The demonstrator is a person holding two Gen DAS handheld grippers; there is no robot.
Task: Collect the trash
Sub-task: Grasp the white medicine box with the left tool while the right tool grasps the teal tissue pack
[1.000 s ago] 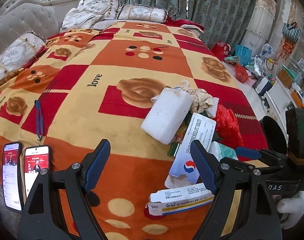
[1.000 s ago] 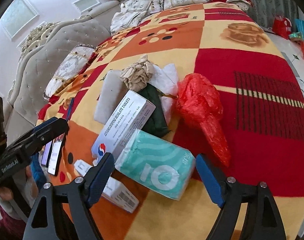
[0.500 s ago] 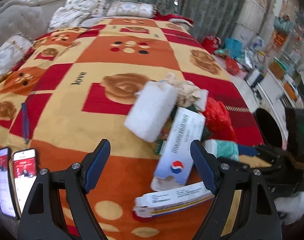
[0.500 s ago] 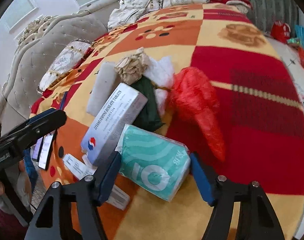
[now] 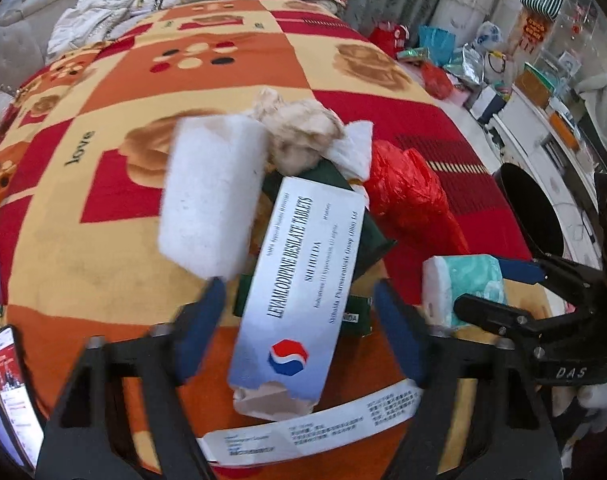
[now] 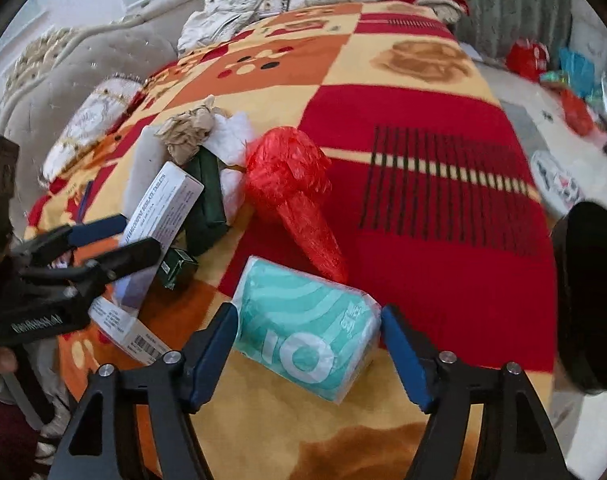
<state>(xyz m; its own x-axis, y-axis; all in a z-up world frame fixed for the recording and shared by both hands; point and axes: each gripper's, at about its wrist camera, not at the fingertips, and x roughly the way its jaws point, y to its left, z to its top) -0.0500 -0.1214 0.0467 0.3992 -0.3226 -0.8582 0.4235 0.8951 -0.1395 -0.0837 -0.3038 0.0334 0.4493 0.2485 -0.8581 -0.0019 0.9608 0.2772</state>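
Where the patterned blanket [image 5: 103,184] covers the bed, a heap of trash lies near its front edge. A white foam block [image 5: 211,196] leans at the heap's left, with crumpled paper [image 5: 299,128] behind it and a red plastic bag [image 6: 291,184] to the right. The teal tissue pack [image 6: 303,328] sits between the fingers of the right tool [image 6: 307,344], whose jaws have just been opening and stand apart, each pad just beside an end of the pack. The tablet box [image 5: 299,280] lies lengthwise between the fingers of the left tool [image 5: 299,336]; its jaws have just been closing yet stand apart, clear of the box's sides. A narrow white carton [image 5: 311,428] lies crosswise below that box.
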